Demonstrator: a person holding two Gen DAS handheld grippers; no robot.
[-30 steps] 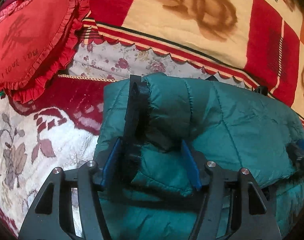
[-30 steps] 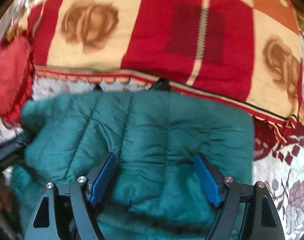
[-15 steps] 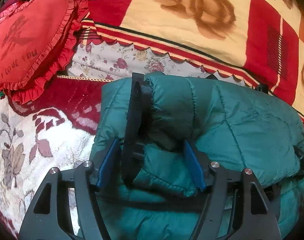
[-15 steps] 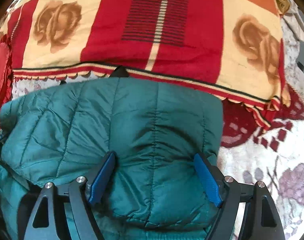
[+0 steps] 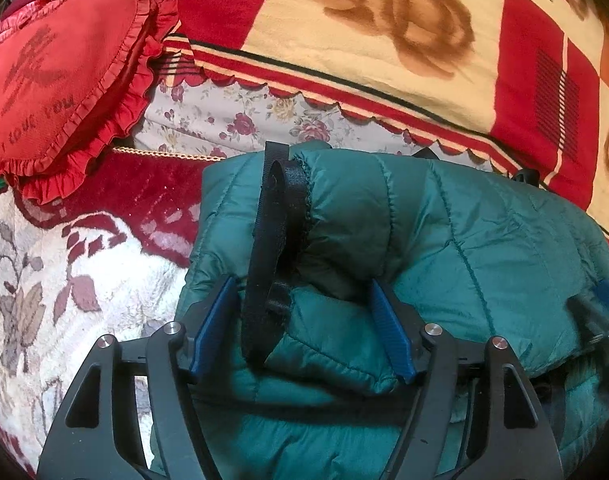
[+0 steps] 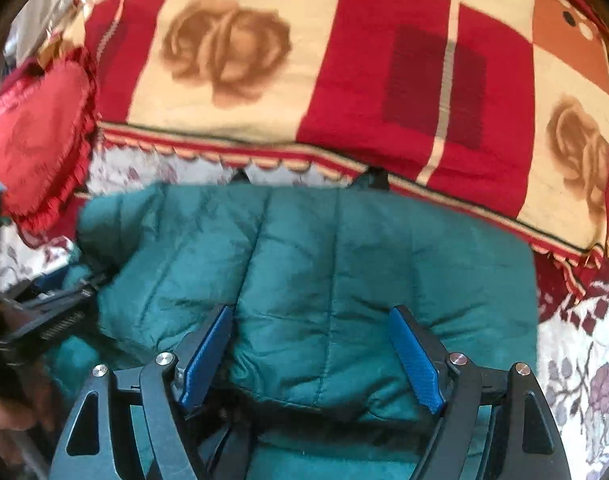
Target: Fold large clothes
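1. The left gripper (image 5: 302, 328) had its jaws spread wide, straddling a puffy fold of the jacket (image 5: 444, 240) and a black strap (image 5: 274, 248); the pads did not visibly pinch either, so I judged it released, resting on the bundle to press it flat.
2. The right gripper (image 6: 312, 354) was likewise spread, its blue pads (image 6: 414, 360) flanking a quilted panel without closing on it, probably steadying the top layer.
3. The jacket (image 6: 324, 264) lay folded on the bed, filling each view from 3 to 9 o'clock through the bottom, which suggested the fold was largely made.
4. At 12 o'clock sat the blanket (image 5: 404, 40), with a floral sheet (image 5: 232, 116) just beyond the jacket; the heart pillow (image 5: 60, 68) sat at 10 o'clock, well apart.
5. The jacket's near edge was cut off beneath both grippers, so the lower layers could not be judged.
6. The right view was blurred; the other gripper at its 8 o'clock edge was hard to make out.
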